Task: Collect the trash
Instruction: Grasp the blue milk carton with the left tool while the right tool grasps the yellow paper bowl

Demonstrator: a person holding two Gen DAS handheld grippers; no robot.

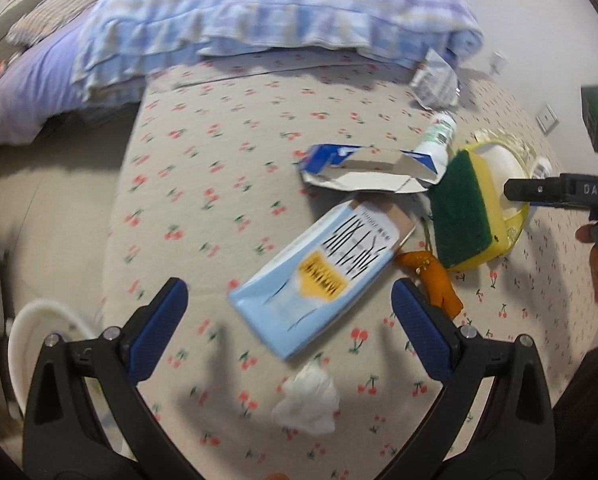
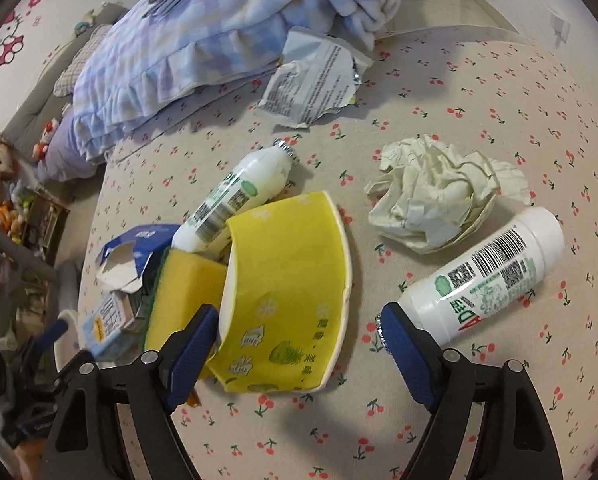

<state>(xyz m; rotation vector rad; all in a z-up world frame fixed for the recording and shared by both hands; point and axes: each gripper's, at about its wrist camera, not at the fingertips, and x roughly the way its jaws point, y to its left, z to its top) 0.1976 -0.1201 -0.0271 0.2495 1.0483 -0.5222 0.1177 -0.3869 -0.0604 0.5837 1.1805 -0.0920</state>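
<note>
Bedding (image 2: 203, 52) fills the back of the cherry-print sheet (image 1: 227, 160), where trash lies scattered. Nearest the left gripper (image 1: 289, 316), fingers wide apart and empty, lies a pale blue carton (image 1: 315, 280). The right gripper (image 2: 299, 332), also spread and holding nothing, straddles a crushed yellow paper bowl (image 2: 287, 292) beside a sponge (image 2: 183, 292). Likely step: reaching. Next, each must descend and close.

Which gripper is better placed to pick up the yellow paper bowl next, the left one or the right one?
Probably the right. The right gripper is open, with the yellow paper bowl lying between its fingers. The left gripper is open over the light blue carton.
</note>
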